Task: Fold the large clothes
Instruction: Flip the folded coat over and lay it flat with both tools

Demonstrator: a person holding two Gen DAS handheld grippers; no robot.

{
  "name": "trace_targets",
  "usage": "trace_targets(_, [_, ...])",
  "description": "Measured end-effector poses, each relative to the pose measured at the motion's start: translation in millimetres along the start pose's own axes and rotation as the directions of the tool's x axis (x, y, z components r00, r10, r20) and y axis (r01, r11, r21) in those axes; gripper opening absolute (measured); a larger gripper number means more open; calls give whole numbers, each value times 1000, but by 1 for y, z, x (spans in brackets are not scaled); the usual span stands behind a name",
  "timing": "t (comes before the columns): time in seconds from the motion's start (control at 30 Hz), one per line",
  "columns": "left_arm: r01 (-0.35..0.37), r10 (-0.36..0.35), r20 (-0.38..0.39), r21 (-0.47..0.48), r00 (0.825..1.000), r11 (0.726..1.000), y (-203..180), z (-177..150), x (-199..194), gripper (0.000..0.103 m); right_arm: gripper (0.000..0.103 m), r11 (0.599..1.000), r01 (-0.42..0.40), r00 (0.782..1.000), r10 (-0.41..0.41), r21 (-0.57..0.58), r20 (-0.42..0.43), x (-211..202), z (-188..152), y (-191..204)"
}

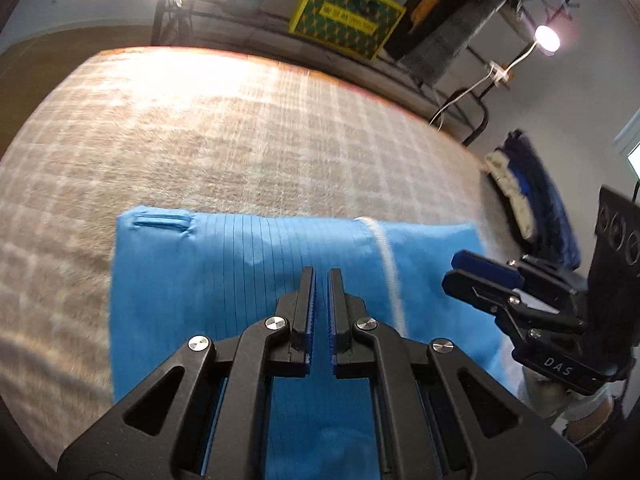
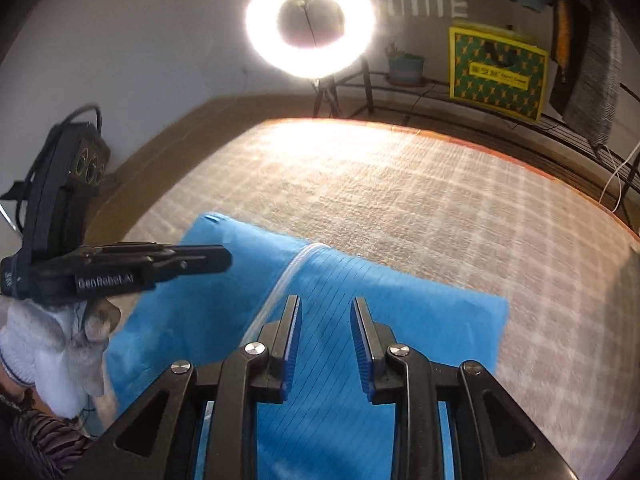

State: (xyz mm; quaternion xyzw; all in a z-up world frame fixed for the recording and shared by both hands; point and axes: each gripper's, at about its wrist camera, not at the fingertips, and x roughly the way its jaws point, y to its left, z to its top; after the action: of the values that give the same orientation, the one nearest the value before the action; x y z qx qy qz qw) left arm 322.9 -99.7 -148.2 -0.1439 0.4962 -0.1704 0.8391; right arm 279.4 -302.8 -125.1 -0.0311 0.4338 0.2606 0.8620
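The right gripper (image 1: pixel 466 270) carries the white letters "DAS" on its black body in the left wrist view; the left gripper (image 2: pixel 224 258) reads "GenRobot.AI" along its side in the right wrist view. A yellow-edged green patterned box (image 2: pixel 498 74) on the far metal rack (image 2: pixel 404 96) bears a yellow label whose writing is too small to read.

The work surface is a beige checked quilted cover (image 1: pixel 240 132) with an orange edge at its far side, lit by a ring light (image 2: pixel 310 22) on a tripod. A small bulb lamp (image 1: pixel 547 39) on a white cord glows at the far right, and a teal pot (image 2: pixel 406 68) with a small plant sits on the rack.

The blue pinstriped garment (image 1: pixel 248 272) lies flat on the near part of the cover, folded into a rough rectangle, with a white drawstring (image 1: pixel 386 256) running across it. A dark blue and white cloth pile (image 1: pixel 528 196) sits at the right edge.

The left fingers (image 1: pixel 306 300) stand nearly together with a narrow gap, holding nothing. The right fingers (image 2: pixel 362 332) are parted above the garment, empty. A white-gloved hand (image 2: pixel 52 356) holds the left gripper.
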Motion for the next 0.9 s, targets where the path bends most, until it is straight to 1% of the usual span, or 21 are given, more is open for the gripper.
trace_targets(0.1, [-25,24,-61,-13,998,1000,11,-4,22,1,25,1000,4,999,-4,16,-51,23,-6,-12])
trace_targets(0.13, [-23,21,-69,-21,997,1000,15,-6,26,1,25,1000,12,998,-10,16,-68,29,-7,-12])
trace_targets(0.23, [14,-17,-59,-45,998,999,27,-10,29,1,25,1000,6,991,-4,11,-130,51,-15,-21])
trace_targets(0.3, [29,-32,-70,-48,997,998,30,-9,28,2,25,1000,-9,992,12,25,-127,56,-20,-26])
trace_targets(0.33, [32,-35,-69,-54,997,998,31,-8,26,2,25,999,-11,990,15,31,-139,55,-18,-26])
trace_targets(0.37, [37,-40,-50,-61,998,997,32,-6,20,2,25,999,-14,990,19,38,-140,53,-16,-27])
trace_targets(0.4, [36,-38,-28,-65,999,997,35,-4,13,2,27,997,-38,992,45,60,-119,46,-14,-29])
trace_targets(0.43, [35,-33,20,-70,999,997,36,1,1,2,27,995,-66,993,73,76,-89,40,-12,-32])
trace_targets(0.47, [32,-28,50,-68,998,997,37,4,-6,2,27,992,-84,995,88,90,-52,32,-9,-35])
trace_targets(0.5, [23,-18,70,-67,997,998,39,8,-12,2,27,992,-82,996,84,99,-24,25,-8,-36])
trace_targets(0.53, [3,5,105,-75,994,997,43,12,-20,2,27,992,-69,998,69,106,3,20,-6,-39])
trace_targets(0.57, [-7,17,114,-85,993,996,47,15,-21,2,27,992,-48,999,46,116,25,15,-5,-43])
trace_targets(0.63, [-28,43,115,-128,992,991,63,18,-21,2,27,989,4,1000,-8,145,30,13,-6,-54])
trace_targets(0.7, [-65,78,94,-133,993,989,73,15,-14,2,27,981,50,998,-55,185,20,17,-10,-69])
trace_targets(0.77, [-101,109,56,-125,992,987,81,12,-2,2,26,976,69,997,-72,205,6,20,-16,-79])
trace_targets(0.83, [-112,117,28,-126,993,986,84,11,8,2,25,973,117,993,-114,201,-25,26,-20,-88])
trace_targets(0.9, [-118,121,16,-131,993,984,84,10,15,2,23,966,150,988,-140,209,-61,33,-25,-96])
